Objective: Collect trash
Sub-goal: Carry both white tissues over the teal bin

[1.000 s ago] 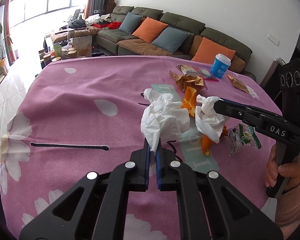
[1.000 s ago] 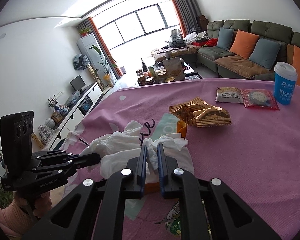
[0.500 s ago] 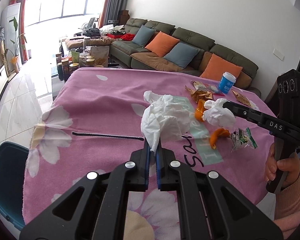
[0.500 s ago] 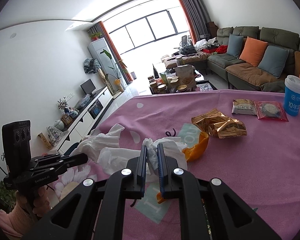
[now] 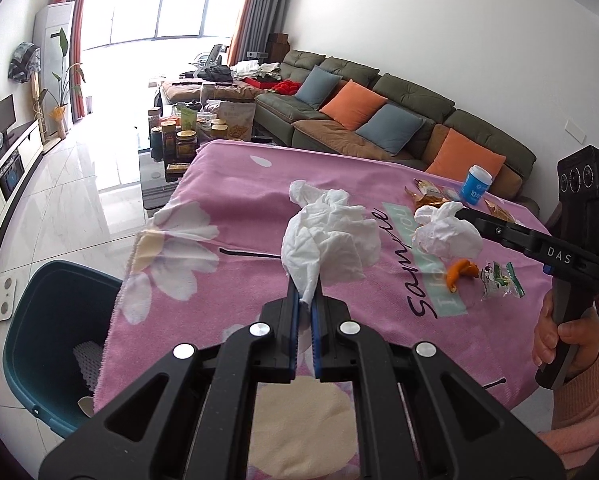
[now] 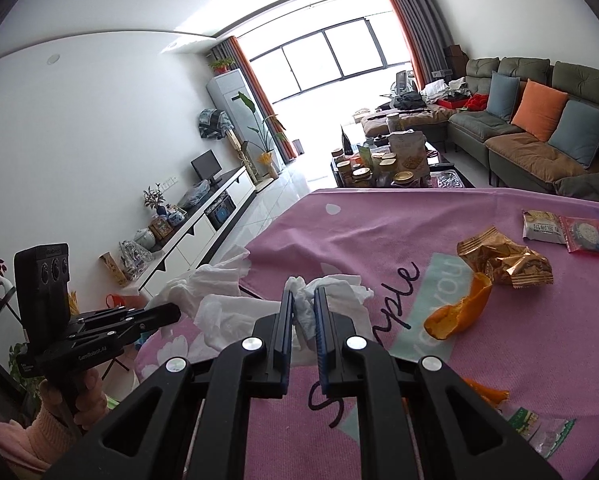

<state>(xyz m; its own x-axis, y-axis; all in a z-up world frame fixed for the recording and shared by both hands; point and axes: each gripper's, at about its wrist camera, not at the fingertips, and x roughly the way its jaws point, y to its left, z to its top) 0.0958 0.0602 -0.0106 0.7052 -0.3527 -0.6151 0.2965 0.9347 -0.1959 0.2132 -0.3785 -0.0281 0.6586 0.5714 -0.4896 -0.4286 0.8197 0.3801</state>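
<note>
Currently, notes by item, places given rel. to the pink tablecloth [image 5: 227, 216]:

L claw: left gripper [image 5: 306, 300] clamped on a big crumpled white tissue [image 5: 331, 236]; wad hangs up off the blue pads, above the cloth's near-left part, not touching it as far as the view shows.

R claw: right gripper [image 6: 301, 298] clamped on a second, smaller tissue wad [image 6: 331, 292]; seen from the left cam that wad [image 5: 447, 232] is up over the cloth's printed lettering, at the tip of the black arm.

Hands: right hand [image 5: 567, 340] w/ pink sleeve wraps the handle, off the cloth's right edge; left hand [image 6: 87, 396] likewise at the cloth's left edge.

Bin: teal bin [image 5: 55, 340] on the floor, just beside the cloth's near-left corner, below table level; something pale at its bottom, can't tell what.

Still on cloth: orange peel [image 5: 461, 272] + clear/green wrapper [image 5: 499, 280] side by side, right part; bigger peel piece [image 6: 459, 312] mid-cloth, touching the gold foil wrappers [image 6: 503, 260]; two snack packets [image 6: 567, 232] further back; blue cup [image 5: 477, 186] at far-right edge.

Beyond cloth: sofa [image 5: 399, 120] w/ orange + grey-blue cushions behind far edge; low table of jars [image 5: 187, 136] past far-left corner.
</note>
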